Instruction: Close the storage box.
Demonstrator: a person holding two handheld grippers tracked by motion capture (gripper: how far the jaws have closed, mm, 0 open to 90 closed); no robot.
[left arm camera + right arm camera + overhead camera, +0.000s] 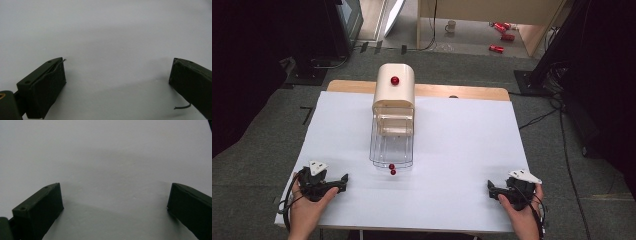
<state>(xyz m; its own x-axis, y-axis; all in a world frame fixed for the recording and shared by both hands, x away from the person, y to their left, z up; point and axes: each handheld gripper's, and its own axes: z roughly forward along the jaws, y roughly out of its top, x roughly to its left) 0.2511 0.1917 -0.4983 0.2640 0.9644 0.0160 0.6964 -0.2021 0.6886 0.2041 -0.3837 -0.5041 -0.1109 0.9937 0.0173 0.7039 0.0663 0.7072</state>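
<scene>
Cream bread box [394, 88] with a red knob [395, 80] at the tabletop's [462, 145] far middle, its clear lid [391, 142] dropped forward, two red balls [392, 169] at the lid's near edge. Left gripper [343, 179] and right gripper [490, 188] rest at the near corners, fingers [47, 87] spread wide, holding nothing. White sheet over wood; grey carpet, red cans [502, 35] and a mug [451, 26] on the floor beyond.
</scene>
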